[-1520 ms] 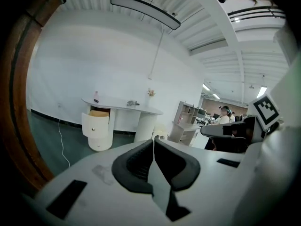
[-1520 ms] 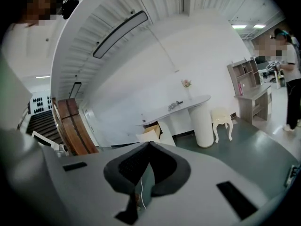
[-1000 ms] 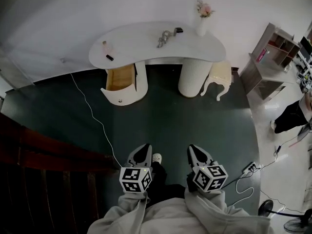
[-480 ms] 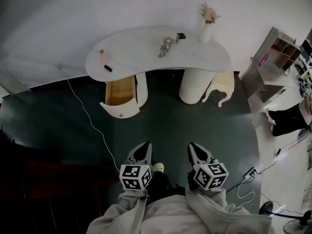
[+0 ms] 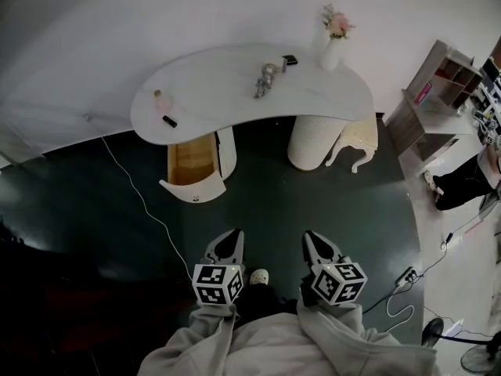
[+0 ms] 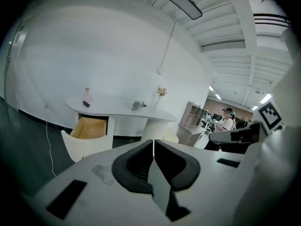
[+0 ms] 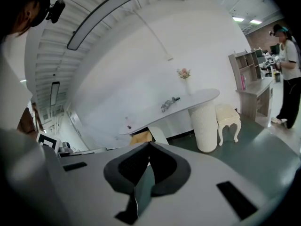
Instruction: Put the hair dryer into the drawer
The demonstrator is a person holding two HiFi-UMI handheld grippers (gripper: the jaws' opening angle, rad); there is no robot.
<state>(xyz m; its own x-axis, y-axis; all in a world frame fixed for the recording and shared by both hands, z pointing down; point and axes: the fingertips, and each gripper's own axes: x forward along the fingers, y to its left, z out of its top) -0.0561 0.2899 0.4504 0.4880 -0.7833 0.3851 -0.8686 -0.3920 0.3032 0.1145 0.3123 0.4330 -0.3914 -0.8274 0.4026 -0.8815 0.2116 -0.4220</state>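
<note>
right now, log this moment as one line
left gripper: shut, empty | right gripper: shut, empty | silvery hair dryer: on curved white table | white wood-lined drawer: open

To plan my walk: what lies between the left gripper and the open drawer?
Only bare floor, seen in the head view; a cable runs beside it.

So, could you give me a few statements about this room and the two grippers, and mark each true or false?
1. The drawer under the table is open. True.
2. The left gripper holds the hair dryer. False: it is shut and empty; the hair dryer lies on the table.
3. A vase of flowers stands on the table. True.
4. The stool stands on the table. False: it stands on the floor beside the table's pedestal.
</note>
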